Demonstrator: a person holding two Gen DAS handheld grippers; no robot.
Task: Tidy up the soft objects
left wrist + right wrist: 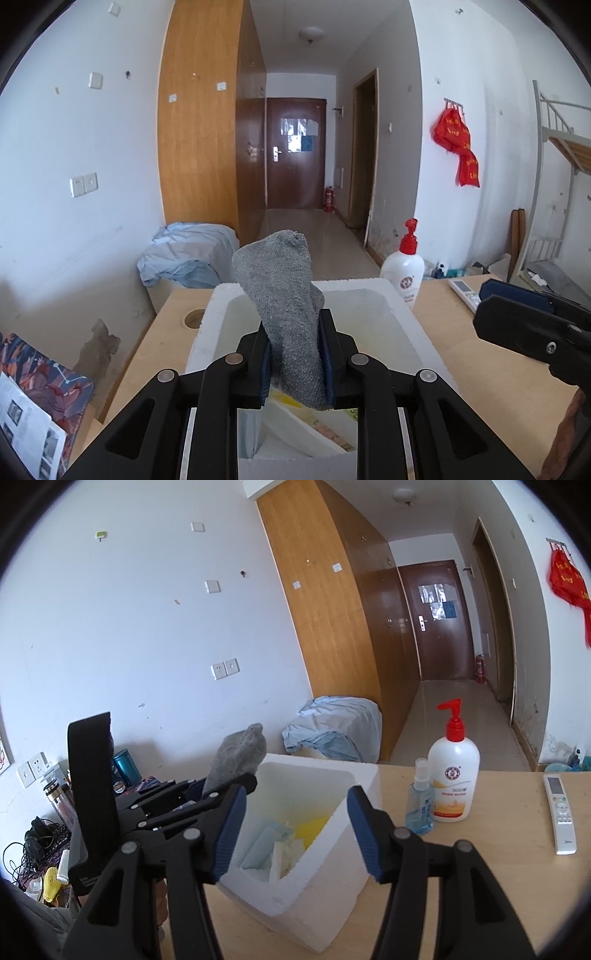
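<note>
A grey terry sock (pixel 284 314) stands upright between the pads of my left gripper (pixel 295 328), which is shut on its lower half. It hangs over the open white foam box (pixel 369 286) on the wooden table. In the right wrist view the same sock (pixel 240 753) sticks up from the left gripper (pixel 218 788) at the box's left side. My right gripper (pixel 297 801) is open with nothing between its blue pads, just in front of the foam box (pixel 354 771). Inside the box lie a yellow item (pixel 314 825) and pale blue and white soft pieces (pixel 266 845).
To the right of the box on the table (pixel 480 867) stand a white pump bottle with a red top (pixel 454 786) and a small blue spray bottle (pixel 419 805), with a white remote (pixel 561 812) beyond. A heap of blue bedding (pixel 192 258) lies behind the table.
</note>
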